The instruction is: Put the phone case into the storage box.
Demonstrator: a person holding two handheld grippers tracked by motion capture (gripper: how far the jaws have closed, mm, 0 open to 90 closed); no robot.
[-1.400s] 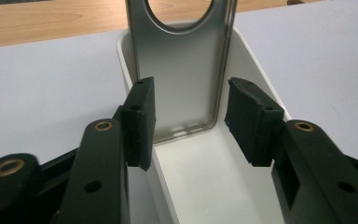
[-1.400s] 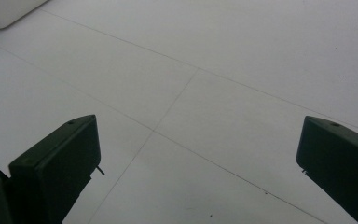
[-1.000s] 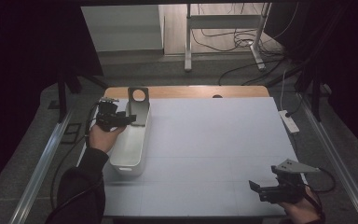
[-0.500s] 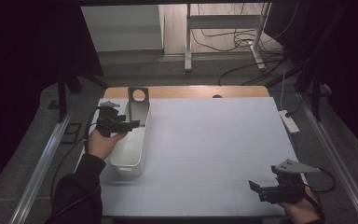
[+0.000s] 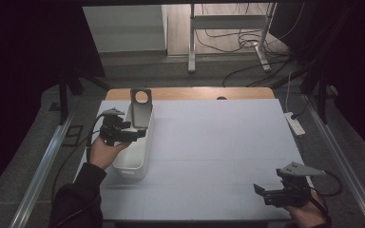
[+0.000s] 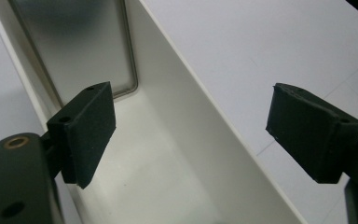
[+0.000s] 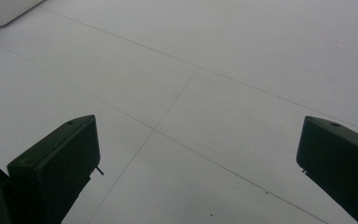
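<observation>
Left gripper (image 5: 134,135) hangs over the white bin (image 5: 132,164), its jaws spread wide with nothing between them; they have just been opening, and the metal plate (image 5: 140,107) now leans free against the bin's far end wall, ahead of the pads. In the left gripper view one black pad (image 6: 86,126) sits inside the bin (image 6: 177,154) and the other outside its long wall, the plate (image 6: 81,44) just beyond.

As I judge it, the step in hand is letting go and backing off. Lift the jaws straight out along the bin's length so that neither pad catches the thin wall or nudges the plate off its lean.

The pads are matte, rubbery blocks. The bin is a smooth, glossy plastic trough, narrow with rounded corners, light enough to slide if bumped. The plate is a flat, dull grey metal piece with rounded corners and a round hole near its top, likely slippery on plastic.

Right gripper (image 5: 267,194), well apart at the near right, is open and empty above the bare white table (image 7: 242,56).
</observation>
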